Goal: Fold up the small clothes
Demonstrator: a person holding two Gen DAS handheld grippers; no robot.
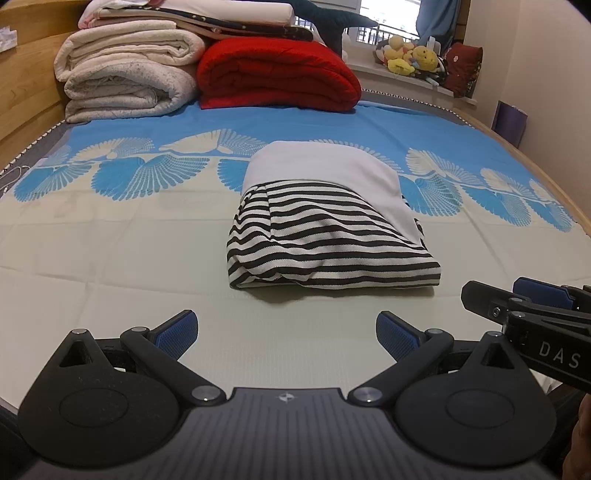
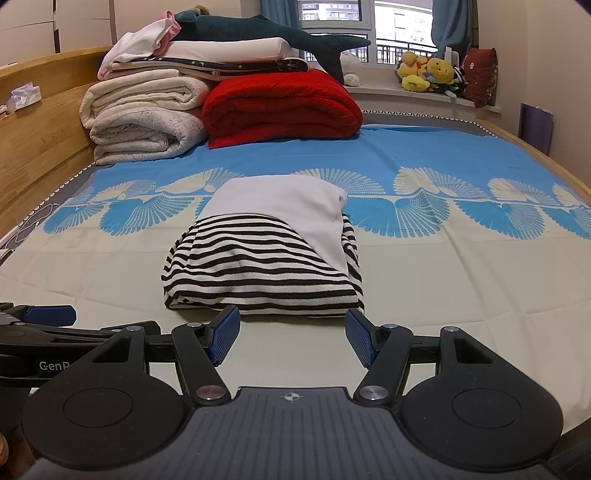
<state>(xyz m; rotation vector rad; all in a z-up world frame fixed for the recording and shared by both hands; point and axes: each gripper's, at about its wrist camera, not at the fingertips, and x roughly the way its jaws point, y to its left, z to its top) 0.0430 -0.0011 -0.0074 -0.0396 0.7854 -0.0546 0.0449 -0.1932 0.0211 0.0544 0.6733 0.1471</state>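
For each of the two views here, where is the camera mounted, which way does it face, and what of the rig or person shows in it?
Left wrist: sits on the left hand-held gripper, looking forward and down over the bed at the folded striped garment; its own open fingers show, and the right hand-held gripper enters at the right edge.
Right wrist: sits on the right hand-held gripper, facing the same way, closer to the garment; open fingers show, with the left one at the left edge.
Shared: the garment, the red blanket and the window sill toys.

— Where does the folded garment [image 2: 264,254] lie?
— Mid-bed on the bedsheet [image 2: 461,280], just beyond both grippers.
— And behind it?
— Rolled quilts [image 2: 147,118] at the left, a folded blanket [image 2: 280,107] just right of them, and a shark plush [image 2: 266,35] on top.
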